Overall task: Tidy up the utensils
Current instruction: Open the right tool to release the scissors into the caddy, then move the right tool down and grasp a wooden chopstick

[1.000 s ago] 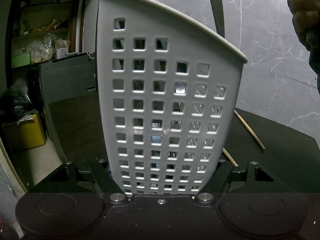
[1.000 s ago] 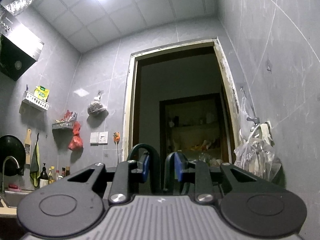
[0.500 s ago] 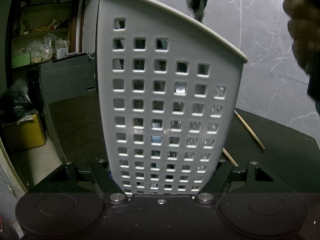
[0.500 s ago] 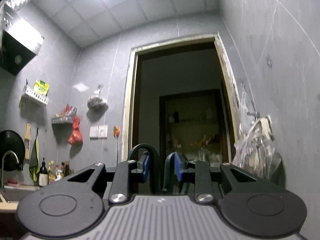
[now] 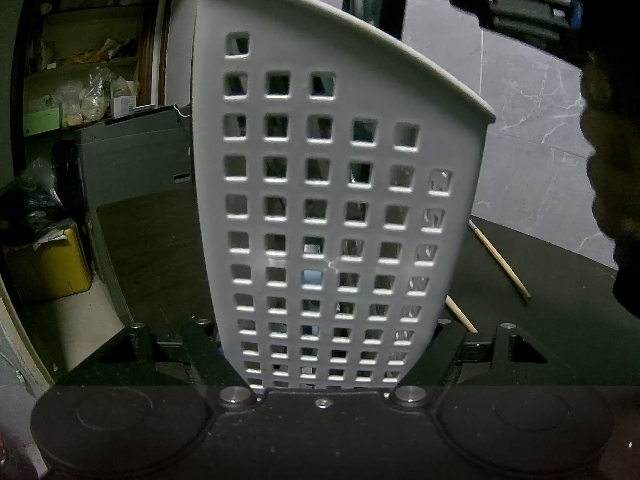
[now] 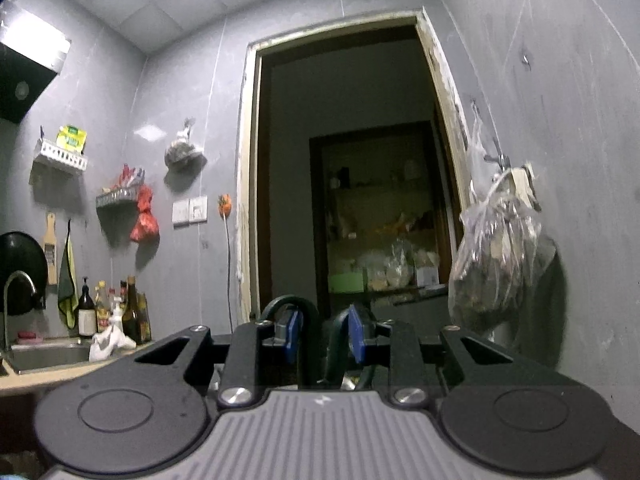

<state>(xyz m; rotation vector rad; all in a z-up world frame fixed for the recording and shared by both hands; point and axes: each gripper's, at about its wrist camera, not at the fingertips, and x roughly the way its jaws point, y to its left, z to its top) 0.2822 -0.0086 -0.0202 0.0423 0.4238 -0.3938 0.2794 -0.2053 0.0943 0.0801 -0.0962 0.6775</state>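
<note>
- The left tongs (image 5: 324, 344) are clamped on the white perforated utensil holder (image 5: 332, 184), which is held upright on the dark tabletop (image 5: 560, 300).
- The right tongs (image 6: 322, 338) are closed on dark looped scissor handles (image 6: 296, 312); in the left wrist view they are seen at 1 o'clock above the holder's rim.
- Wooden chopsticks (image 5: 500, 258) lie on the tabletop at 3 o'clock of the holder.

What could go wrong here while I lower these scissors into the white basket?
The scissors hang by their handle loops from the right gripper, so they could swing or catch the basket rim. The basket stands gripped by the left gripper low down and might tip. Chopsticks lie loose nearby.
</note>
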